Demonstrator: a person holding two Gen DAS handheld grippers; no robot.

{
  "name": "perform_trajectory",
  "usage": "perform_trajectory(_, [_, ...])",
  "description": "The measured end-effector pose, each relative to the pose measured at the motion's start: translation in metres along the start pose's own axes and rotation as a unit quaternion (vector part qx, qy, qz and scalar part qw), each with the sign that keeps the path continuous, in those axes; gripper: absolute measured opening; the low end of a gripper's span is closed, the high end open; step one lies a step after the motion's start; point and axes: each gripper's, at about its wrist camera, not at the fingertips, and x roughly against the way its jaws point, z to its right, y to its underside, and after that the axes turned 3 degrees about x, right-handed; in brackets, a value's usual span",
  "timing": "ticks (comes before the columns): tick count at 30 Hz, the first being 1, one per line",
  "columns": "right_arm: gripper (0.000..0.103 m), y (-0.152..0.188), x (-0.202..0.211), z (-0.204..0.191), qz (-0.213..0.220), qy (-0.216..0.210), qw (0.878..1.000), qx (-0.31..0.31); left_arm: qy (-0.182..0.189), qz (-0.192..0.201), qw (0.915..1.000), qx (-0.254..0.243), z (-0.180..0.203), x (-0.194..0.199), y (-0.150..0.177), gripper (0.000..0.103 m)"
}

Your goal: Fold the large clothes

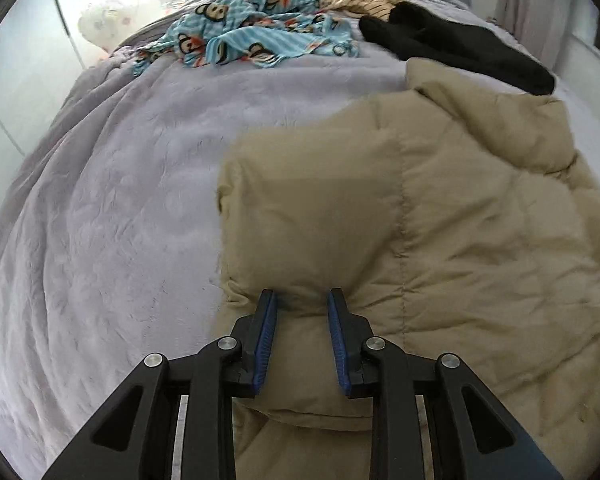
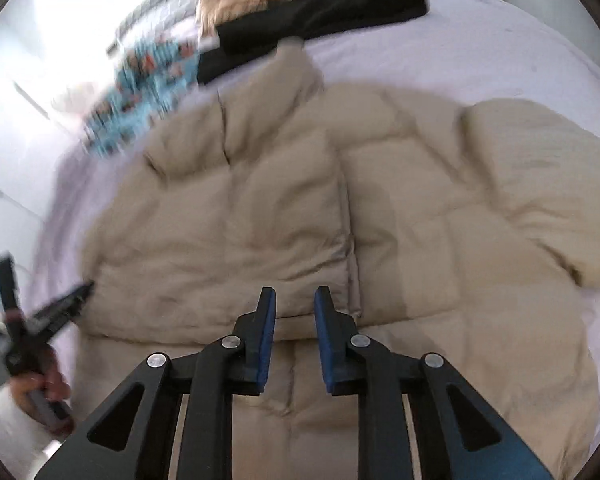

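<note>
Both grippers over beige jacket (image 1: pixel 440 208)

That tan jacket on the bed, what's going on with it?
A person with a gripper in each hand is folding the puffy tan jacket, which lies spread on the lilac bedspread. The left gripper is clamped on a bunched fold at the jacket's edge. The right gripper hovers over the jacket's middle, holding nothing. Other clothes wait near the pillows.
</note>
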Motion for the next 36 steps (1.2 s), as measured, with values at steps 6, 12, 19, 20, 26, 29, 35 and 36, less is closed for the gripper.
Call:
perform_trajectory(6, [0.019,-0.011,-0.018,0.022,-0.006,0.02,0.999,-0.035,-0.02,-0.012,0.9997,0.007,0.008,0.004,-0.004,0.028])
perform_trajectory(12, [0.042,0.011,0.025,0.066,-0.009,-0.028,0.995,-0.095,-0.014,-0.015,0.9997,-0.012,0.024,0.041,0.002,0.028])
perform_trajectory(19, [0.072,0.041,0.054,0.11,-0.017,-0.075,0.984,-0.161,0.037,-0.045,0.9975,-0.039,0.083,0.063,0.014,0.028])
perform_trajectory(20, [0.079,0.04,0.053,0.109,-0.019,-0.08,0.982,-0.168,0.046,-0.048,0.9969,-0.042,0.094,0.065,0.015,0.029])
perform_trajectory(26, [0.083,0.046,0.063,0.138,-0.014,-0.089,0.974,-0.207,0.07,-0.031,0.9959,-0.048,0.153,0.084,0.023,0.102])
perform_trajectory(29, [0.084,0.048,0.072,0.157,-0.007,-0.086,0.972,-0.219,0.08,-0.048,0.9936,-0.063,0.18,0.084,0.03,0.102])
perform_trajectory(35, [0.087,0.054,0.091,0.2,0.012,-0.082,0.965,-0.25,0.073,-0.045,0.9919,-0.093,0.224,0.087,0.037,0.102])
perform_trajectory(36, [0.091,0.055,0.093,0.207,0.016,-0.078,0.964,-0.253,0.075,-0.045,0.9916,-0.096,0.229,0.088,0.038,0.102])
